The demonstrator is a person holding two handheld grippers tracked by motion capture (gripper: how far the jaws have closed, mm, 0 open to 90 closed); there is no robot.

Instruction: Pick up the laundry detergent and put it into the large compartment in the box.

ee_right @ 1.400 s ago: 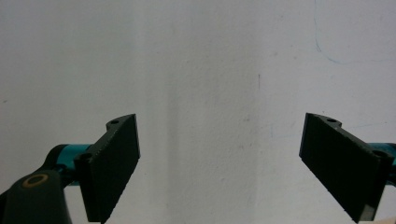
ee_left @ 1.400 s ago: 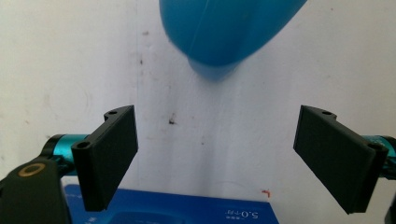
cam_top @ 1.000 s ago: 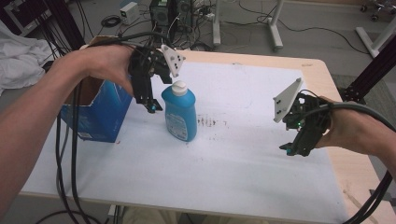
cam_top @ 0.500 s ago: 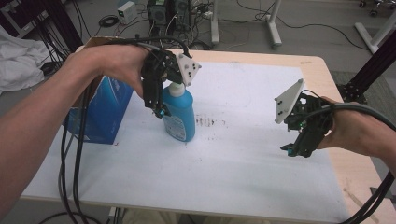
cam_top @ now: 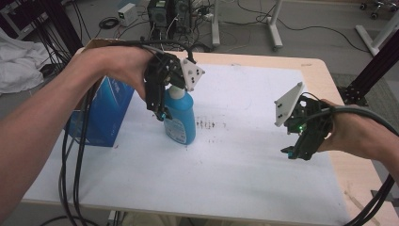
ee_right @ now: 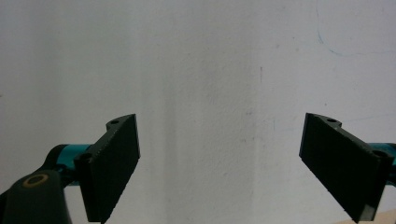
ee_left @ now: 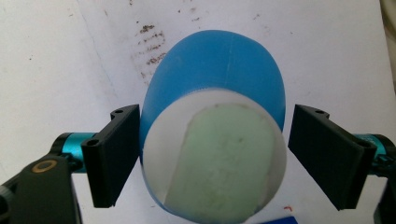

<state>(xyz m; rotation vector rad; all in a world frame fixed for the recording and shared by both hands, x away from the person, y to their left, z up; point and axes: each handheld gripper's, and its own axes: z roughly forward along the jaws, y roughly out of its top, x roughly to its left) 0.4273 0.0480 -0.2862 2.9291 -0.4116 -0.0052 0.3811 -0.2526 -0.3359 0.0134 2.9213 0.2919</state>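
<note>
R tongs [cam_top: 295, 151] at near right over bare white desk [cam_top: 244, 160], jaws wide, holding nothing. Farther back, L tongs [cam_top: 160, 112] above upright blue bottle [cam_top: 181, 120], jaws wide either side of its white cap [ee_left: 215, 156], one jaw right at cap, other just apart. Blue box [cam_top: 101, 113] just L of bottle.

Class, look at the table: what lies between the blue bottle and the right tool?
In the high view, just bare white table cover with dark smudges separates the blue bottle from the right tool.
</note>
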